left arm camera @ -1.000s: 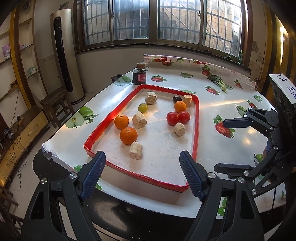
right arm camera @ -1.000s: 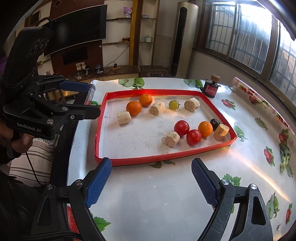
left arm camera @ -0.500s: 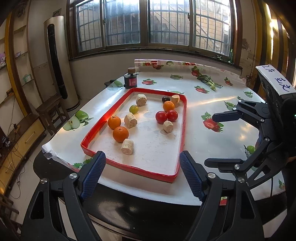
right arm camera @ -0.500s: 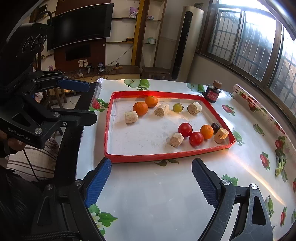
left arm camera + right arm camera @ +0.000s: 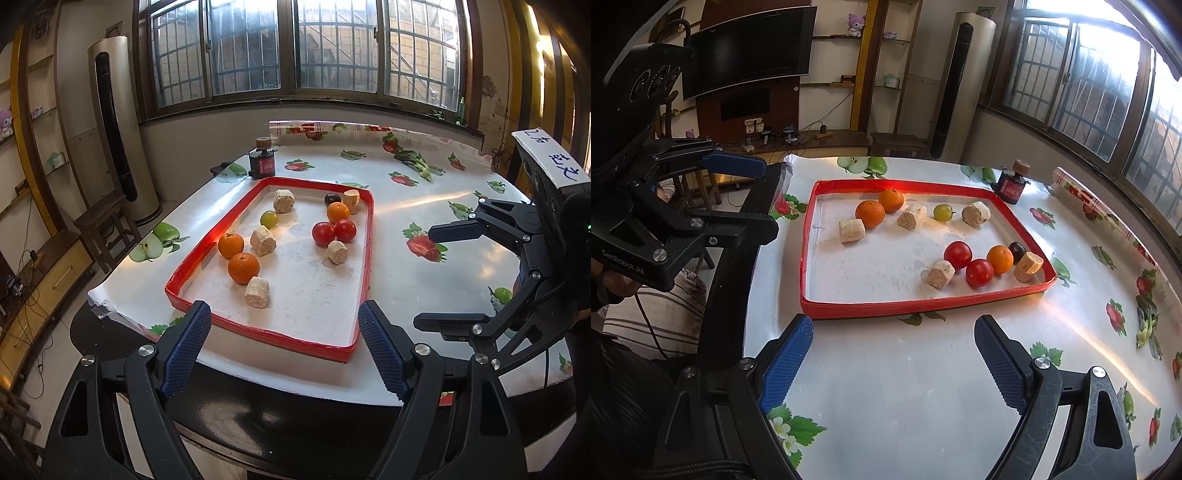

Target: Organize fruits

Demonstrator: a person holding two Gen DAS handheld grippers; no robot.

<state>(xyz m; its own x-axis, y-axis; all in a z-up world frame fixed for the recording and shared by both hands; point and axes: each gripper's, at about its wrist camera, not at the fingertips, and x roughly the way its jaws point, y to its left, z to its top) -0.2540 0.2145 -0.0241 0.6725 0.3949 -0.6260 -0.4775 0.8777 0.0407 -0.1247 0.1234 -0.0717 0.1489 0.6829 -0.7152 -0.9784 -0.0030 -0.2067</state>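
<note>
Both my left tongs (image 5: 284,345) and right tongs (image 5: 894,360) gape wide, empty, at six o'clock of the red tray (image 5: 923,306).

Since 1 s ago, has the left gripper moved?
Yes. The left gripper has backed away from the tray: the near rim, once between its open fingers, now lies beyond the fingertips.

The dark grape (image 5: 332,199) is partly covered by the small orange (image 5: 338,212) in front of it in the left wrist view. The jar (image 5: 262,161) at 11 o'clock of the tray (image 5: 364,258) carries a label too small to read. The right gripper (image 5: 439,275) is cut off by the frame's right edge there, and the handwritten note (image 5: 550,155) on its top cannot be made out. In the right wrist view the counter (image 5: 905,387) runs off the bottom edge.
</note>
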